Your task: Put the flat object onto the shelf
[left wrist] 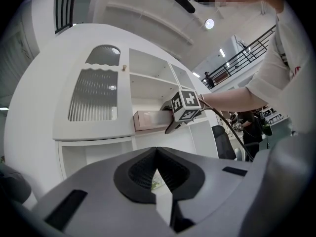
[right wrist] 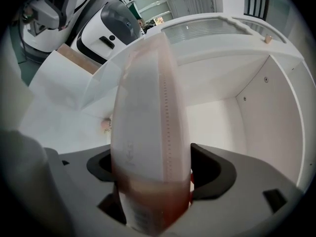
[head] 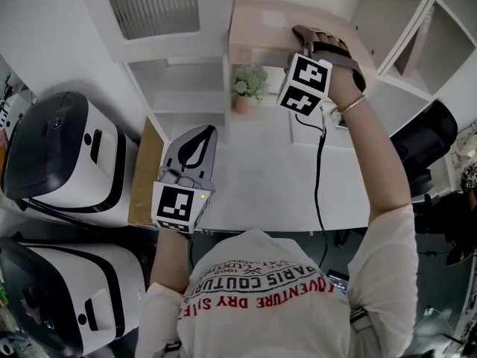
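**Desk:** What do you have on the left?

**Me:** Two white machines [head: 71,159] stand left of the white shelf unit [head: 186,77]. My left gripper [head: 200,136] is level in front of the shelf unit's lower bays. Its jaws are closed tip to tip and there is nothing in them.

**Desk:** And the flat box?

**Me:** The flat pink box [head: 257,28] lies in an open bay of the shelf unit, above a small potted plant [head: 250,84] at the unit's foot. My right gripper [head: 299,34] reaches into that bay from the shelf unit's front. Its jaws are spread wide on either side of the box's near end, and the pads look slack rather than squeezing.
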The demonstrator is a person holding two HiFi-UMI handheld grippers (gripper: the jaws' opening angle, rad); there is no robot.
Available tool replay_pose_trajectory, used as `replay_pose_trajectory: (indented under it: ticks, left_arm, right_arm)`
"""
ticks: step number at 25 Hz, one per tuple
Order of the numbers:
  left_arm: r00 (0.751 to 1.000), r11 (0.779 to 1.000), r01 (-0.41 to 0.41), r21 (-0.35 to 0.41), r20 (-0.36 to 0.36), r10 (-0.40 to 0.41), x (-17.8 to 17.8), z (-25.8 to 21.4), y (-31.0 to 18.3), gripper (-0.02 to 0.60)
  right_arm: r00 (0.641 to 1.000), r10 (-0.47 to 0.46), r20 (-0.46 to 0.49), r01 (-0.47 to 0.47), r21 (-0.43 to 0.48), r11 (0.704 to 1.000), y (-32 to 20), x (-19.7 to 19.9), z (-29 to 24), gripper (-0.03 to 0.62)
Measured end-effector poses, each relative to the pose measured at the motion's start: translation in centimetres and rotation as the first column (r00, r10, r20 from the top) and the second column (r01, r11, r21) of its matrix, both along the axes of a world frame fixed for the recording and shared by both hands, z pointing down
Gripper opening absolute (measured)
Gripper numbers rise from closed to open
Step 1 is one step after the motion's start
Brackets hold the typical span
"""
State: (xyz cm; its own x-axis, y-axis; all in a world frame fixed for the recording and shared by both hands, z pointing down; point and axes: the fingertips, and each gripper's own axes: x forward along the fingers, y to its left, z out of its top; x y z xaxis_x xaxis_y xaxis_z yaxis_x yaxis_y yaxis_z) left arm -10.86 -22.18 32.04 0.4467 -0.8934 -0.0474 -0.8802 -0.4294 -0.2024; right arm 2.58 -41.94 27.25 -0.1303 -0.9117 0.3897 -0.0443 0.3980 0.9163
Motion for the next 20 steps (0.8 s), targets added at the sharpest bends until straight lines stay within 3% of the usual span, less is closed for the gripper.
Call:
replay_pose_trajectory:
  ticks: [9,13,20]
  left_arm:
    - [1.0,1.0,0.027,0.01,0.011,-0.028,-0.3,-0.2,-2.0,0.011]
    - [0.999,0.999,0.035,0.01,0.013,-0.035,-0.3,-0.2,-2.6,0.011]
    - [0.997,0.997,0.07,0.024,0.021,-0.07,-1.0,-0.6,-3.6,0.011]
  right_arm:
    - [1.0,-0.007,0.022,0.008,-0.033,0.999,-3.1,-0.4,0.1,0.408]
    - [0.998,-0.027,0.055,0.029,-0.043,0.999,-4.3,-0.9,0.1,0.472]
    - [0.999,-0.025,0.047,0.029,-0.088,0.996,-5.4,-1.1,0.7,0.515]
